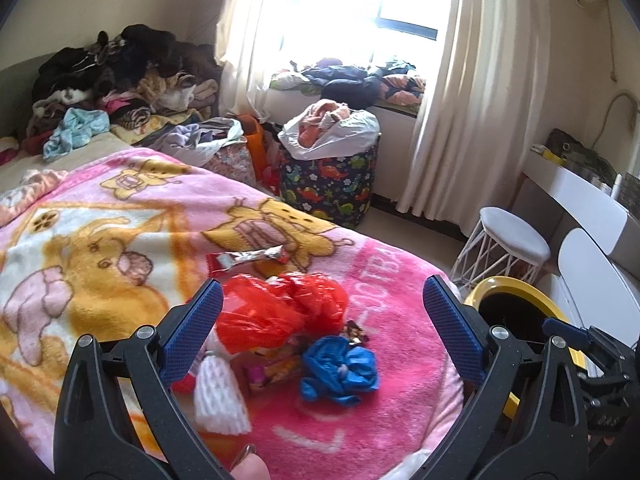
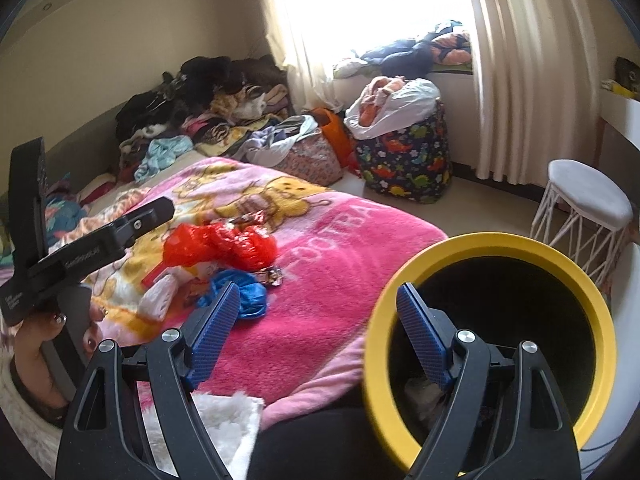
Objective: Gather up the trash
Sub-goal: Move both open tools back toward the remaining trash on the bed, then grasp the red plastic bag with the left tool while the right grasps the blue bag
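A small heap of trash lies on the pink cartoon blanket (image 1: pixel 120 216): a crumpled red plastic bag (image 1: pixel 280 312), a blue plastic bag (image 1: pixel 340 372), a white foam net (image 1: pixel 220 396), a foil snack wrapper (image 1: pixel 248 258) and a colourful wrapper (image 1: pixel 272 368). My left gripper (image 1: pixel 322 320) is open just above and around the heap, touching nothing. A yellow-rimmed bin (image 2: pixel 500 244) with a dark inside stands beside the bed. My right gripper (image 2: pixel 318 320) is open at the bin's near rim, one finger over its mouth, the pads pressing on nothing. The red bag (image 2: pixel 220 244) and blue bag (image 2: pixel 244 292) show in the right wrist view too.
A white wire-legged stool (image 2: pixel 588 200) stands beyond the bin. A dinosaur-print hamper (image 1: pixel 328 184) with a white bag and clothes sits by the curtain (image 1: pixel 472 100). A pile of clothes (image 1: pixel 120 76) covers the bed's far end. A white desk (image 1: pixel 580 188) lines the right wall.
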`<state>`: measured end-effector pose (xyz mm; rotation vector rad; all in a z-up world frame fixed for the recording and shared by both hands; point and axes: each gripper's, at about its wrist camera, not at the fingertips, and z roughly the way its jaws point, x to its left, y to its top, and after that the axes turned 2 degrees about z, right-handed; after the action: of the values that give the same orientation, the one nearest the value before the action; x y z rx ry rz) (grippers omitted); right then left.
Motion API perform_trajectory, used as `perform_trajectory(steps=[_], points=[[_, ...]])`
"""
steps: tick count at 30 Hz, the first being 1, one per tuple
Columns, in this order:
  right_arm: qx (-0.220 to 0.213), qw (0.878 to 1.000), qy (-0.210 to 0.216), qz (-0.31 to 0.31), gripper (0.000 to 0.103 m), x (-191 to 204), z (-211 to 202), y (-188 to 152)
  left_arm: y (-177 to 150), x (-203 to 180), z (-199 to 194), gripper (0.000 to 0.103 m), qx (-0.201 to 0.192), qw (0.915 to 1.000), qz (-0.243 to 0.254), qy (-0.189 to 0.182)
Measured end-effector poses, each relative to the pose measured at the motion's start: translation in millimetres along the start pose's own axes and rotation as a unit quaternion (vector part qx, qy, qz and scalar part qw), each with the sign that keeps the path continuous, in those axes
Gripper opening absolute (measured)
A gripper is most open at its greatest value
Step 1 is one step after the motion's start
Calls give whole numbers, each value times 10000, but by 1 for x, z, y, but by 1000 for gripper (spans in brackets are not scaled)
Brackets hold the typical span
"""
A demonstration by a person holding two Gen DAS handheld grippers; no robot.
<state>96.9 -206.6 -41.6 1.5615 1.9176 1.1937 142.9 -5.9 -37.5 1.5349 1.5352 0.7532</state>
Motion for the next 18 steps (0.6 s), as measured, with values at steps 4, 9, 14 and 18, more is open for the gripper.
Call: perform_trajectory(steps=[4,9,14,18], points=[[109,9998,123,-144,78,13,9,1,-2,13,3,92,52,9999,-115,78],[296,9988,251,-309,78,27,22,0,-4,29,5,92,114,9995,-241,175],[498,9970,413,-416,78,38,38,0,-8,46,11,91,247,9986,-440,163],[698,9953,481,-473,78,46,55,0,-10,56,18,80,365,9977,-550,135]])
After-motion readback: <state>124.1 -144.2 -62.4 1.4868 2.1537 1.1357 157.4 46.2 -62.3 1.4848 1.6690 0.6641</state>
